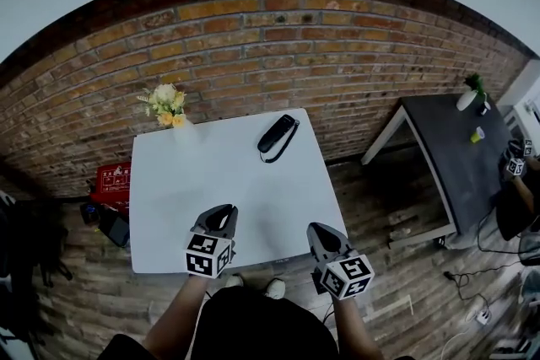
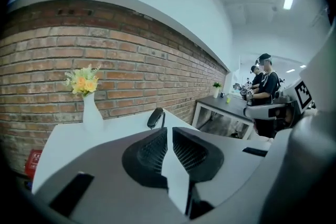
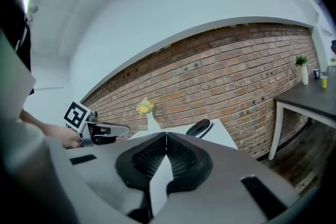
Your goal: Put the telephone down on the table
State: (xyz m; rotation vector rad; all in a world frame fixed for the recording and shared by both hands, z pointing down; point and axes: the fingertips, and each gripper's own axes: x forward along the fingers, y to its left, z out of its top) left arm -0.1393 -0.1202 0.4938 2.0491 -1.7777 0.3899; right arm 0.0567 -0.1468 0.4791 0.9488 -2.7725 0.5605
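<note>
The black telephone (image 1: pixel 277 134) lies flat on the white table (image 1: pixel 194 181) near its far right edge, its cord looped beside it. It also shows far ahead as the handset (image 2: pixel 155 117) in the left gripper view and as the handset (image 3: pixel 198 127) in the right gripper view. My left gripper (image 1: pixel 221 213) hovers over the table's near edge; its jaws stand almost together with only a sliver between them and nothing held (image 2: pixel 169 131). My right gripper (image 1: pixel 319 230) is at the near right corner, its tips meeting, empty (image 3: pixel 166 135). Both grippers are well short of the telephone.
A white vase of yellow flowers (image 1: pixel 169 110) stands at the table's far left corner against the brick wall. A red crate (image 1: pixel 112 181) sits on the floor to the left. A dark table (image 1: pixel 460 147) with small items stands to the right, with people (image 2: pixel 265 81) beside it.
</note>
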